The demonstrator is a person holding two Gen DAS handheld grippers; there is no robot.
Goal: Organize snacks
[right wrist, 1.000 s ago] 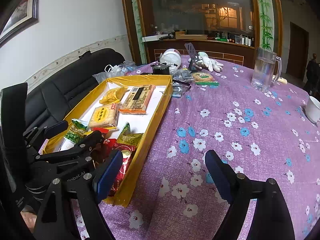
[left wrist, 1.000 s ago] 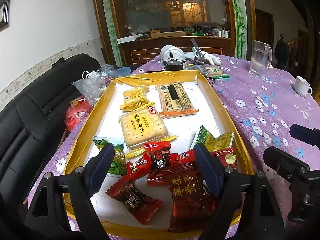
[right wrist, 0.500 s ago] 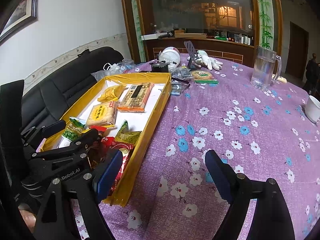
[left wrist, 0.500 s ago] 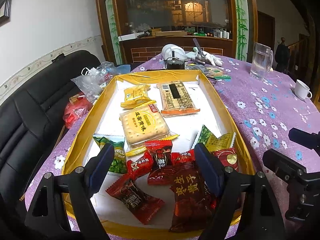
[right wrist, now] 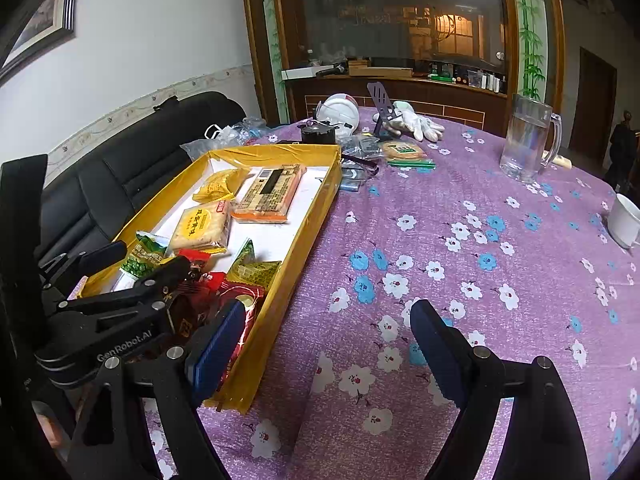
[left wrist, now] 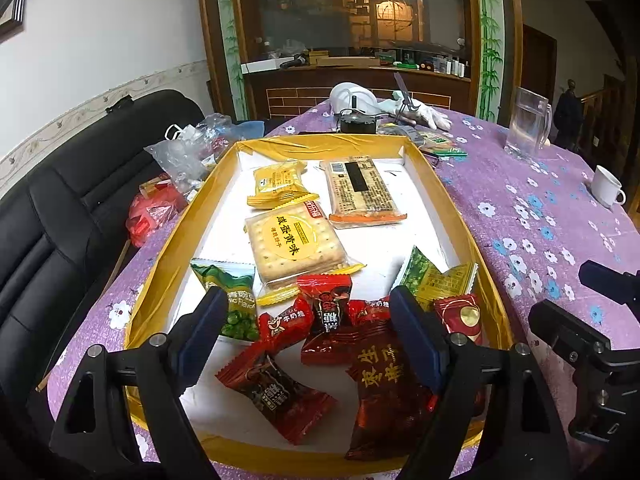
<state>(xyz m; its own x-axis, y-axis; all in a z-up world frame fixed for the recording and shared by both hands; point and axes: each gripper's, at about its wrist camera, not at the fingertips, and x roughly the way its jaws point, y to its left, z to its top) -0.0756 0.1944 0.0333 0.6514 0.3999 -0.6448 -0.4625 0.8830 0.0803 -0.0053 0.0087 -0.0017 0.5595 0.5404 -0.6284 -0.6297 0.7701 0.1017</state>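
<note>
In the left wrist view, almost nothing is changing against the earlier frames: the snacks are lying where they lay, and only the framing is tilting a touch. I judge the sorting is not yet under way. The left gripper (left wrist: 306,322) is hovering with its jaws spread wide, gripping nothing, over the near end of the yellow tray (left wrist: 460,216). Between and beyond its blue pads (left wrist: 204,328) the red candy packets (left wrist: 324,312) are piling up, with the green pea packet (left wrist: 238,304) at the left and the cracker pack (left wrist: 296,244) farther off.

In the right wrist view, things are likewise standing unchanged from a second ago. The right gripper (right wrist: 326,344) is hanging with jaws wide apart and empty over the purple flowered tablecloth (right wrist: 460,264), just right of the tray's near corner, touching neither. The glass pitcher (right wrist: 528,144) is standing far off at the right.
</note>
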